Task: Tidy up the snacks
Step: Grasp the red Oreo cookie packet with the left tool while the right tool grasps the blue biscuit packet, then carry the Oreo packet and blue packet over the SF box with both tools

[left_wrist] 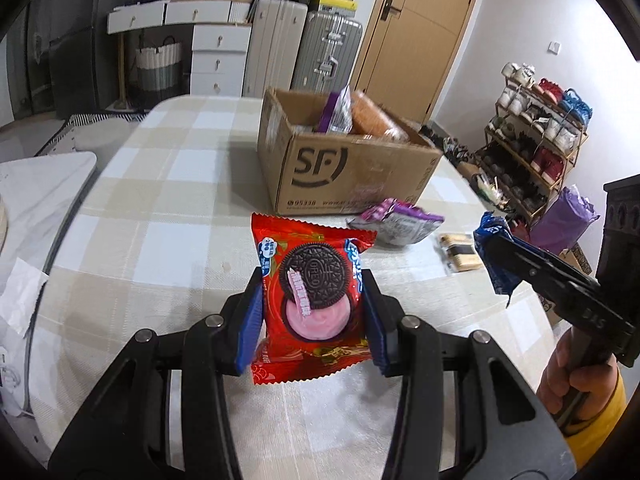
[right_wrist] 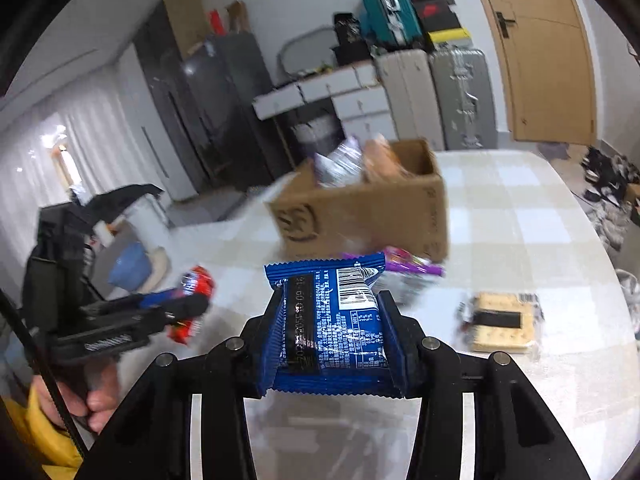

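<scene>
Snacks are partly sorted: a purple bag (left_wrist: pixel 338 114) and an orange-brown pack (left_wrist: pixel 370 116) already stand in the box (left_wrist: pixel 344 172), which sits ahead of both sets of jaws on the checked table (left_wrist: pixel 168 208).

Two more are on their way, by the look of it. The left gripper (left_wrist: pixel 314 312) is clenched on a red Oreo pack (left_wrist: pixel 312 300), its blue pads pressing the pack's two sides, the pack lifted clear of the cloth. The right gripper (right_wrist: pixel 332 340) grasps a blue pack (right_wrist: pixel 330 324) the same way, barcode side up, also off the table. Neither is over the box yet; it lies well beyond the fingertips in both views.

Left on the table: a purple packet (left_wrist: pixel 396 220) just in front of the box, ahead and right of the left jaws, and a cracker pack (right_wrist: pixel 502 326) to the right of the right jaws.

So I judge the job around half done: two in, two in hand, two waiting.
</scene>
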Tool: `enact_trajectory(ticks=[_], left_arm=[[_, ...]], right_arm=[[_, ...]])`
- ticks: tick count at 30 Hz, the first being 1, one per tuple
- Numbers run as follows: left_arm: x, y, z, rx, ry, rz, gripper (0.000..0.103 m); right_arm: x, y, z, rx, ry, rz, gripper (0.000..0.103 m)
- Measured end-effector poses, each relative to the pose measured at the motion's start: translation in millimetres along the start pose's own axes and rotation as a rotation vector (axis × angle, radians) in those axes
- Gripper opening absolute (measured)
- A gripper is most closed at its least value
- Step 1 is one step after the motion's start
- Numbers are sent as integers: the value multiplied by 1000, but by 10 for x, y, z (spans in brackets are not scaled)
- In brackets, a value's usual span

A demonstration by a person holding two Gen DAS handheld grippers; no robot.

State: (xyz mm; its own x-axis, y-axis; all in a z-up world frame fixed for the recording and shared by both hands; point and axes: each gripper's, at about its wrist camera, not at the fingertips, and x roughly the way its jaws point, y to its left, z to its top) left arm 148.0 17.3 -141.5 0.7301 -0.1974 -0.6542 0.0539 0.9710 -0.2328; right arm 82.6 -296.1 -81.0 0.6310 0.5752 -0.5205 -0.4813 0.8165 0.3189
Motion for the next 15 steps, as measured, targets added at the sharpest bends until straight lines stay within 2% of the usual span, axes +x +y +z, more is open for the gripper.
enact_trajectory(ticks=[5,15], left_arm=[[-325,-64,16,11,-48,-9,41],[-818,-212,22,41,-104,-30,41]], right_arm=[[-275,258,53,7,-54,84,45],[-566,522,128,-20,-113,131,45]])
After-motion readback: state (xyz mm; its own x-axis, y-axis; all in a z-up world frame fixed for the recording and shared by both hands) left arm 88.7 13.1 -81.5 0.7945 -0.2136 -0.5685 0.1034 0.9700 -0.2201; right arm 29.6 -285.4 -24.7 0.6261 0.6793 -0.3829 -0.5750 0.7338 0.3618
